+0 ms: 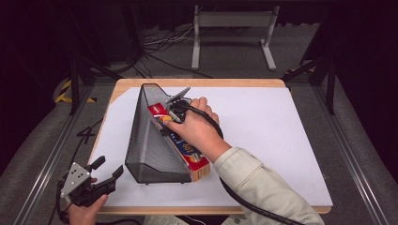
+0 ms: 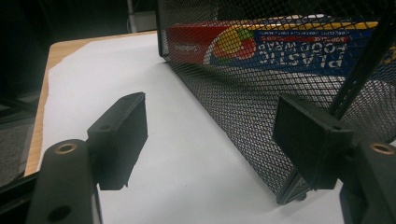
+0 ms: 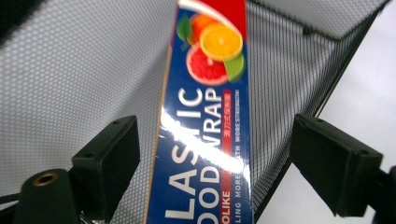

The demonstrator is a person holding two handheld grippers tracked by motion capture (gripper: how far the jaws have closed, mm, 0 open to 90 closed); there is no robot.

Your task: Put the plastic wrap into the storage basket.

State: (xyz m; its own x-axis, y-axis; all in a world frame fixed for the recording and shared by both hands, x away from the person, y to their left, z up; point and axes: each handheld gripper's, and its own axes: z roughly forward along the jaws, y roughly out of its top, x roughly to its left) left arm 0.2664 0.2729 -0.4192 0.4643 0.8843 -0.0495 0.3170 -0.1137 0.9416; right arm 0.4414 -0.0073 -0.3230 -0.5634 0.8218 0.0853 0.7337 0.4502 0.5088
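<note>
A long blue and red plastic wrap box (image 1: 193, 160) lies slanted in a black wire-mesh holder (image 1: 149, 140) at the table's left middle. The box's near end sticks out of the holder's open side. My right gripper (image 1: 168, 118) hangs over the box's upper end. In the right gripper view the box (image 3: 205, 140) runs between the jaws of my right gripper (image 3: 215, 125), which stand wide apart and clear of it. My left gripper (image 1: 109, 167) rests open near the front left corner, pointing at the holder's near corner (image 2: 285, 191). Through the mesh the box (image 2: 280, 46) shows.
A white sheet (image 1: 272, 126) covers the wooden table (image 1: 197, 83), bare to the right of the holder. A grey metal stand (image 1: 232, 21) and loose cables (image 1: 159, 42) sit on the floor beyond the far edge. The right gripper's black cable (image 1: 244, 197) trails under the sleeve.
</note>
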